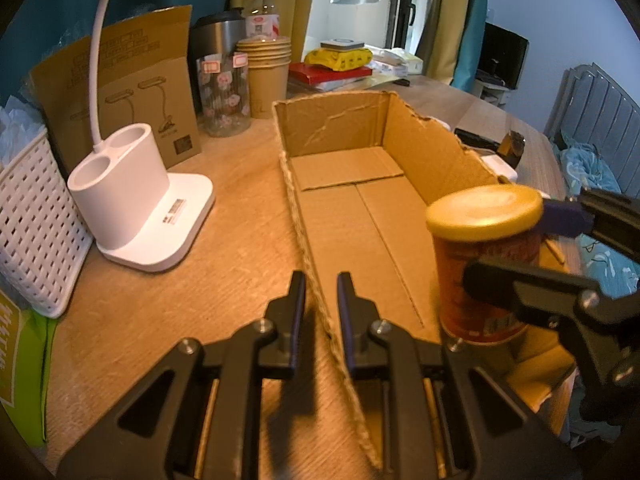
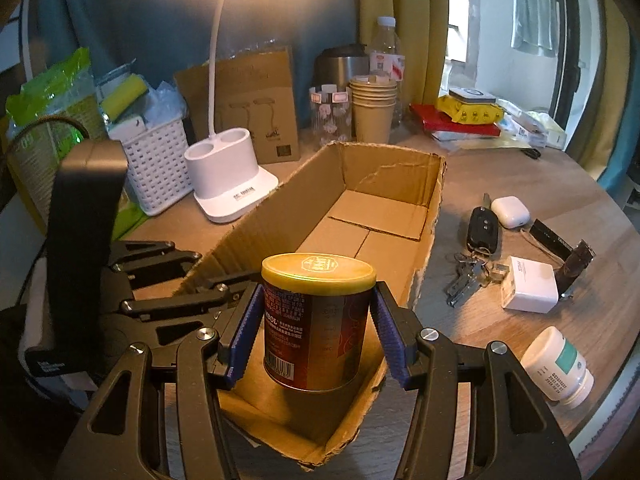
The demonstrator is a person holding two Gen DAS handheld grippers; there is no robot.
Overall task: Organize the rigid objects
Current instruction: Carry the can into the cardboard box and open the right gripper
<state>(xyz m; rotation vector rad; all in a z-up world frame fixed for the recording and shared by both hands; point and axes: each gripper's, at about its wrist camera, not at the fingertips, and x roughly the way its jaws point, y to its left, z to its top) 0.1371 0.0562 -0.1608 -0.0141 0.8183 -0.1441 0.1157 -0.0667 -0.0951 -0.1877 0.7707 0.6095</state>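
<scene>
right gripper (image 2: 316, 316) clamping red can (image 2: 316, 320), above cardboard box (image 2: 384, 220)

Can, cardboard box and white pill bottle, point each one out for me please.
Can (image 2: 316, 320): right wrist view, on its red side label.
Cardboard box (image 2: 236, 240): right wrist view, on its left wall.
White pill bottle (image 2: 556, 364): right wrist view, on its body.

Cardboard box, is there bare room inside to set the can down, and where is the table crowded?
The cardboard box is bare inside: its whole floor, near end to far wall, is free for the can gripped by the right gripper. Bare table lies between the box and the lamp base. It is crowded right of the box, around the keys, charger and pill bottle.
</scene>
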